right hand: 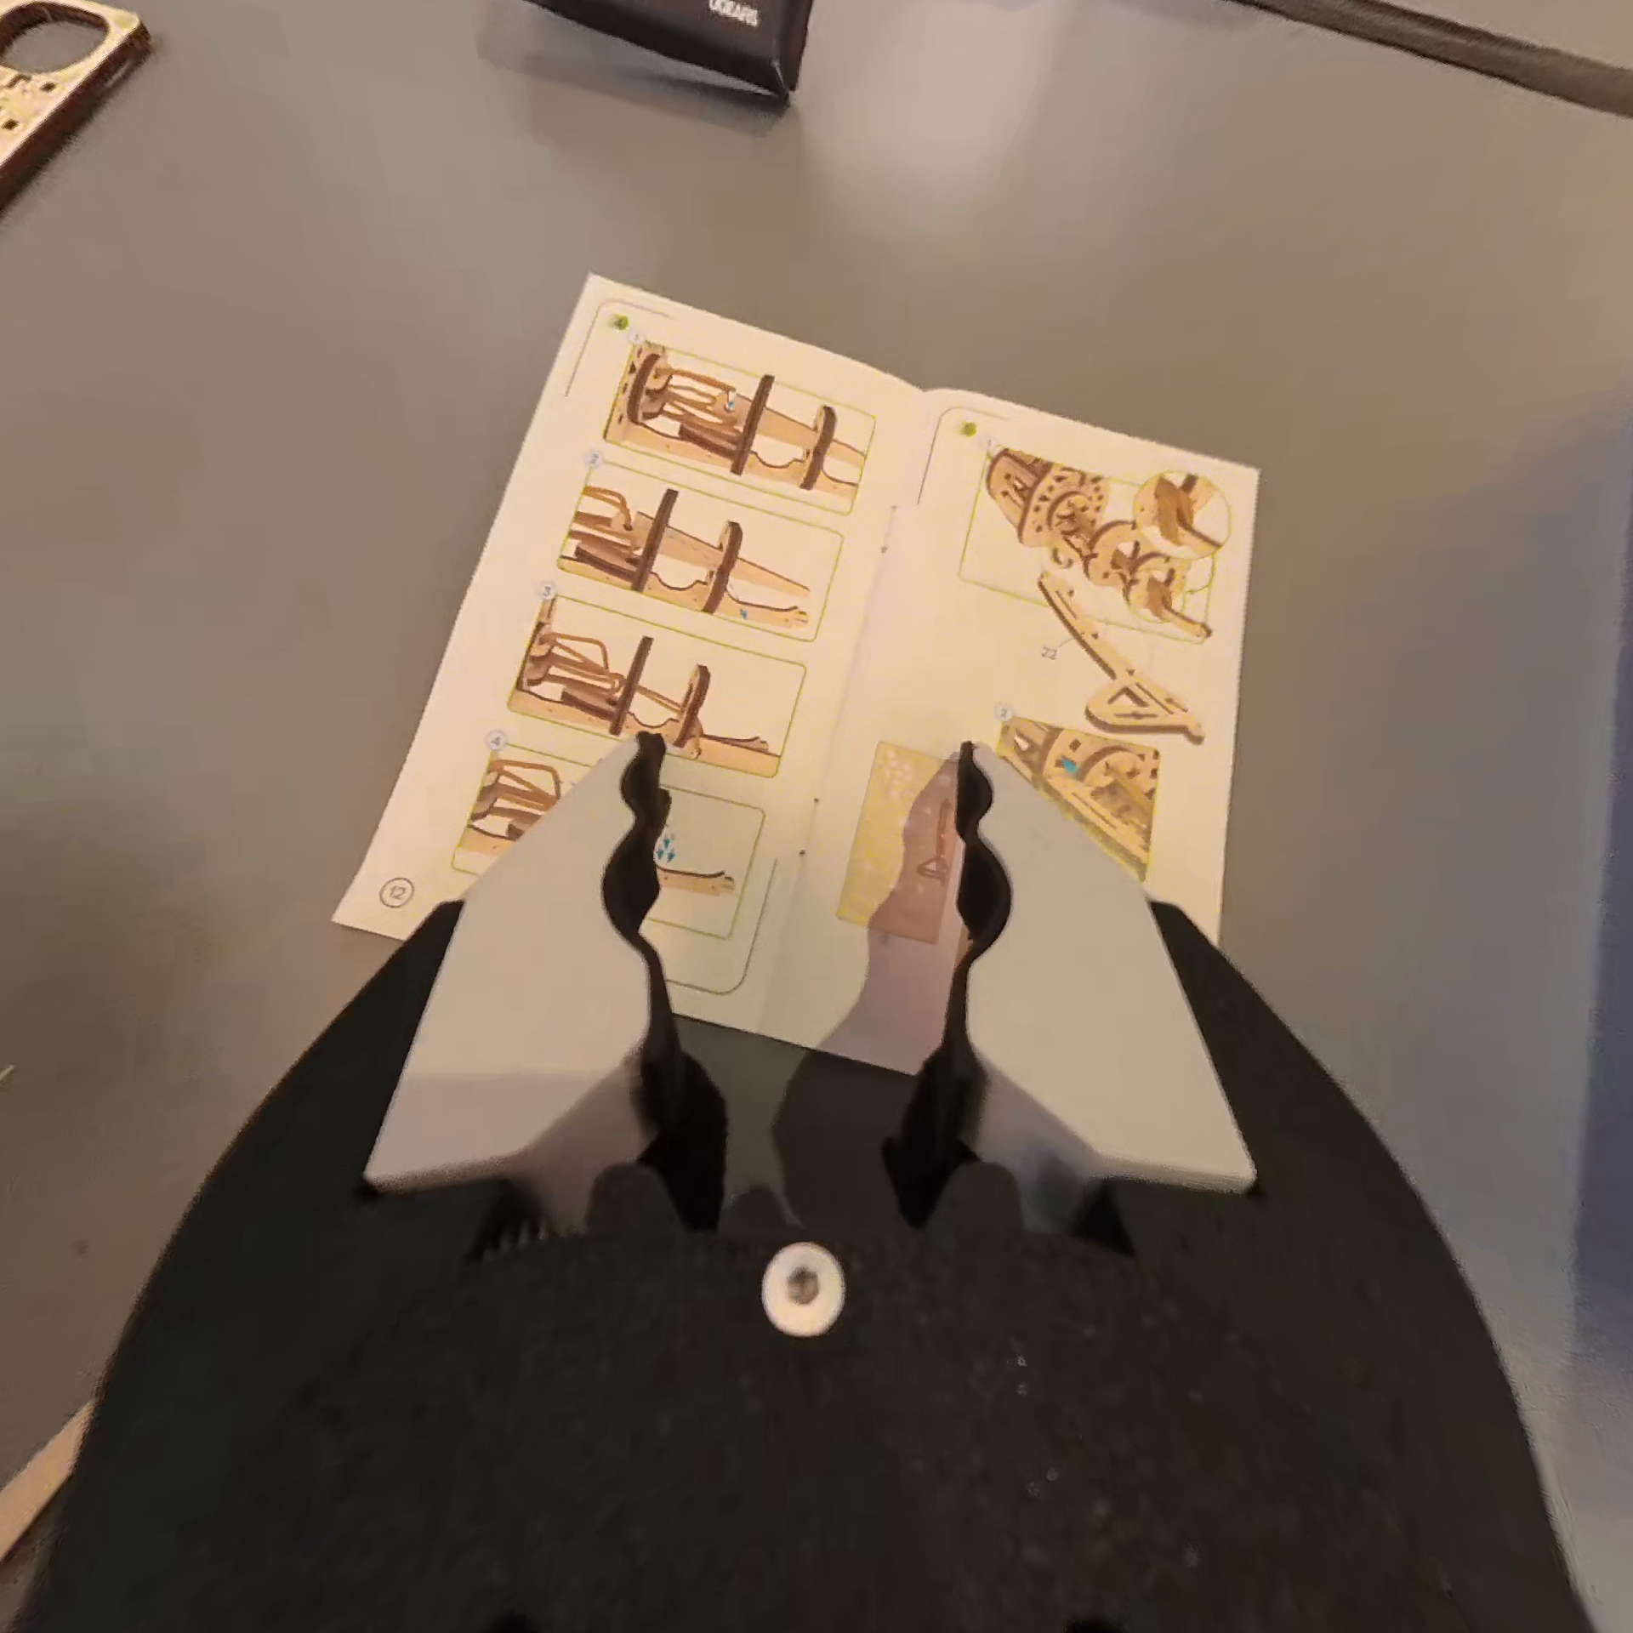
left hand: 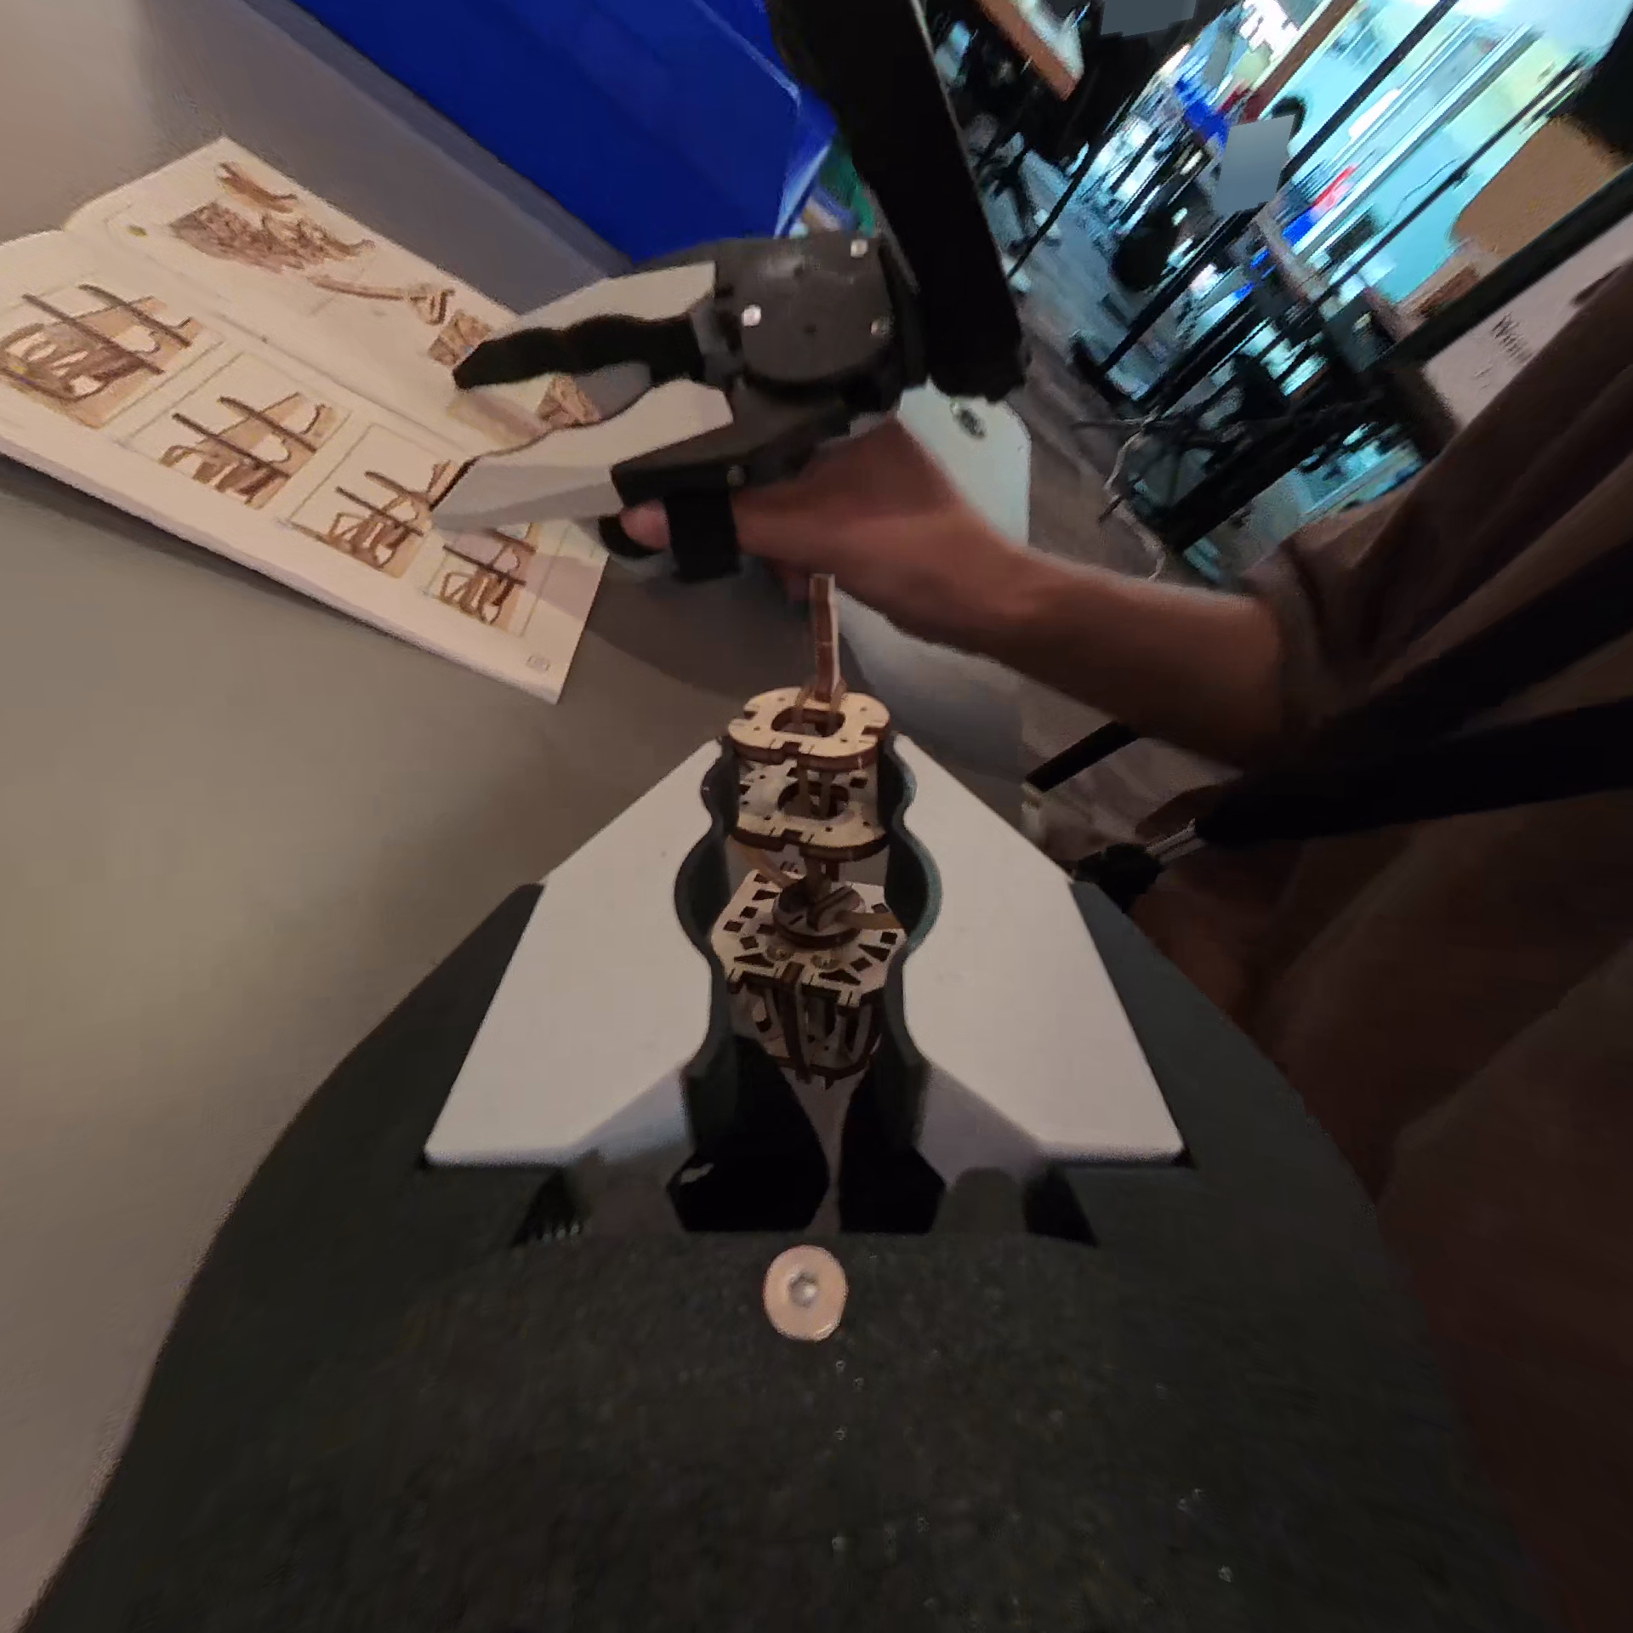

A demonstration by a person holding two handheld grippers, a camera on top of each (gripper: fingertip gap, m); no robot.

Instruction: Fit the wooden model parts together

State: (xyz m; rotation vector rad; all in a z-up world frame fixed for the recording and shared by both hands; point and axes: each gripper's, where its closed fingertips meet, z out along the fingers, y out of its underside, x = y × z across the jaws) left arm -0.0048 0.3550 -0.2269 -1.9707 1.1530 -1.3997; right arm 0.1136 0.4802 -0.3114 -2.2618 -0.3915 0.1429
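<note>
1. Wooden model assembly (left hand: 808, 892), a stack of laser-cut discs on a central stem, sits pinched between the jaws of the left gripper (left hand: 806, 769), stem pointing away, probably so its free end stays reachable.
2. Right gripper (right hand: 808, 751) hangs over the open instruction booklet (right hand: 725, 565) on the grey table (right hand: 265, 442), jaws spread and holding nothing.
3. Judging by this, the person is checking the diagrams before adding a part.
4. A cut-out wooden sheet (right hand: 53, 79) lies at the table's far left.
</note>
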